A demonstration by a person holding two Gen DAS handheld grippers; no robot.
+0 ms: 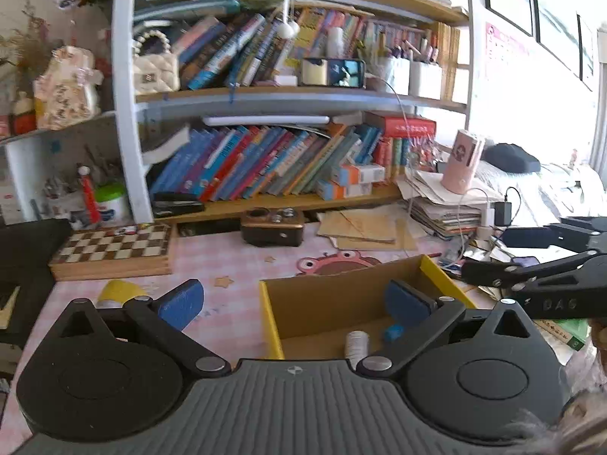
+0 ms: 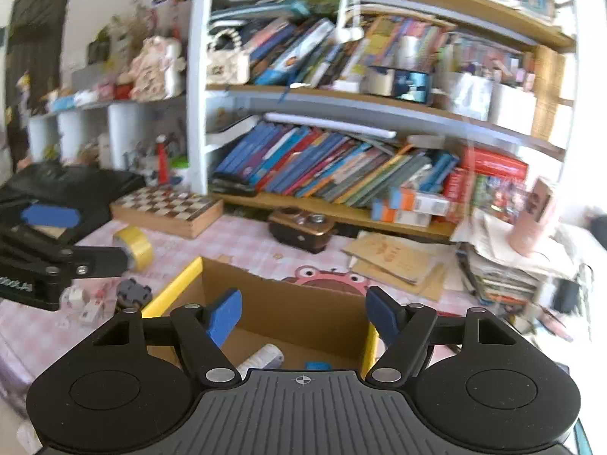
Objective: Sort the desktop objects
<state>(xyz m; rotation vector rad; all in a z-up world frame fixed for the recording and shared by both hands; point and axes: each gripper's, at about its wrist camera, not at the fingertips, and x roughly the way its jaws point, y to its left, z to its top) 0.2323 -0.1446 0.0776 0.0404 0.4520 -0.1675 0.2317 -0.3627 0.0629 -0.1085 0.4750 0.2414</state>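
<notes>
From the left wrist, the left gripper point(image 1: 294, 305) has its blue pads spread wide with nothing between them, hanging over the open cardboard box point(image 1: 326, 295) with yellow-edged walls that sits near the front edge of the pink checked desk point(image 1: 227, 258); a white ribbed cylinder point(image 1: 356, 343) and a small blue block point(image 1: 394, 331) lie on its brown floor. Over to the right wrist: the right gripper point(image 2: 303, 316) is also parted and empty above that box point(image 2: 303, 303), white cylinder point(image 2: 261, 356) and blue block point(image 2: 316, 364) inside, with a yellow tape roll point(image 2: 134, 246) and small toys point(image 2: 110, 297) on the desk beyond the box's left wall.
</notes>
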